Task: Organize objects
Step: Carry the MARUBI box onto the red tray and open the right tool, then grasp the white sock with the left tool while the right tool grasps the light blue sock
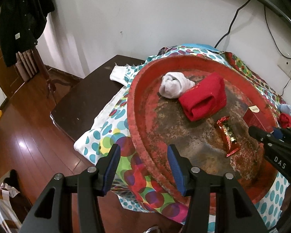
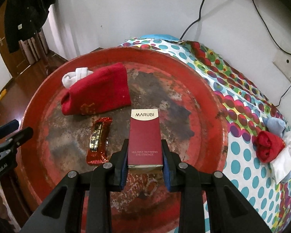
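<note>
A worn round red tray (image 2: 213, 116) (image 1: 133, 104) lies on a dotted cloth. On it are a folded red sock (image 2: 99, 91) (image 1: 203, 99), a rolled white sock (image 2: 75, 75) (image 1: 174, 85) and a red-gold snack bar (image 2: 99, 141) (image 1: 228, 134). My right gripper (image 2: 145, 145) is shut on a dark red Marubi box (image 2: 145, 136), held over the tray; the box also shows in the left wrist view (image 1: 256, 116). My left gripper (image 1: 143, 151) is open and empty, straddling the tray's near rim.
The dotted cloth (image 2: 242, 101) covers the table. Right of the tray lie a rolled red sock (image 2: 267, 145), a blue sock (image 2: 275, 125) and white cloth (image 2: 285, 163). A dark side table (image 1: 87, 97) and wooden floor (image 1: 29, 136) are on the left. Cables hang on the wall.
</note>
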Action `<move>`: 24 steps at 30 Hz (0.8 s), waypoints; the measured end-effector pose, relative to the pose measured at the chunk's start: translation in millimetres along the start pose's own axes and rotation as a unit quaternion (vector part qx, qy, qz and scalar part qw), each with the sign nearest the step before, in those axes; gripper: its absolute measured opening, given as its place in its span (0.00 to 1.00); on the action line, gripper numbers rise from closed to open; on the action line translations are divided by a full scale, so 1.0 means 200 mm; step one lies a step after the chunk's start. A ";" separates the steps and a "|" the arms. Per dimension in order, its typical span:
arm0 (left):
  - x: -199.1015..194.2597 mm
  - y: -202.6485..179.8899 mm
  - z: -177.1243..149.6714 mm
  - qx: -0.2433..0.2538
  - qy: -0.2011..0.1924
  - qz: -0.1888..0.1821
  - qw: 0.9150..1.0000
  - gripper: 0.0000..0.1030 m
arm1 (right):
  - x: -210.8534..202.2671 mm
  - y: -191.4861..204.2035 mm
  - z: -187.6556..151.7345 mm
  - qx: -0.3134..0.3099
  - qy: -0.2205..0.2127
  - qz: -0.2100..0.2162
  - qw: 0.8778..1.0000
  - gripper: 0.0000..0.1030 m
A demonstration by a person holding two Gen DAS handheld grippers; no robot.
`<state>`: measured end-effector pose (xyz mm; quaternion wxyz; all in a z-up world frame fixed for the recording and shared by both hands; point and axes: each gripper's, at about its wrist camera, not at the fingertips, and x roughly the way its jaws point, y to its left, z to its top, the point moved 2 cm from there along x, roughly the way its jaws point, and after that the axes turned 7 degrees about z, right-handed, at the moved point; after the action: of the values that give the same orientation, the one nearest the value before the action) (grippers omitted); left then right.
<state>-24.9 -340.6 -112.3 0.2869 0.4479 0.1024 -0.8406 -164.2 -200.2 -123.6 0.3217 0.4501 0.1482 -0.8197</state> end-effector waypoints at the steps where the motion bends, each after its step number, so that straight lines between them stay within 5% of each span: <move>1: 0.00 0.00 0.00 0.001 0.000 -0.001 1.000 0.50 | 0.01 0.00 0.00 0.000 0.001 -0.002 1.000 0.26; 6: -0.01 -0.01 0.00 0.004 -0.004 -0.002 1.000 0.50 | 0.02 0.01 0.00 0.004 -0.002 0.000 1.000 0.29; 9: 0.00 -0.02 0.00 0.005 -0.003 -0.003 1.000 0.50 | 0.00 0.00 -0.01 0.009 -0.012 -0.004 1.000 0.45; 24: -0.05 -0.08 -0.01 0.024 -0.014 -0.005 1.000 0.50 | -0.33 -0.28 -0.25 0.049 -0.060 -0.021 0.997 0.46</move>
<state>-28.2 -322.3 -106.0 0.2733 0.4421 0.0802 -0.8505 -144.1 -105.0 -98.4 0.2901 0.4124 0.0981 -0.8580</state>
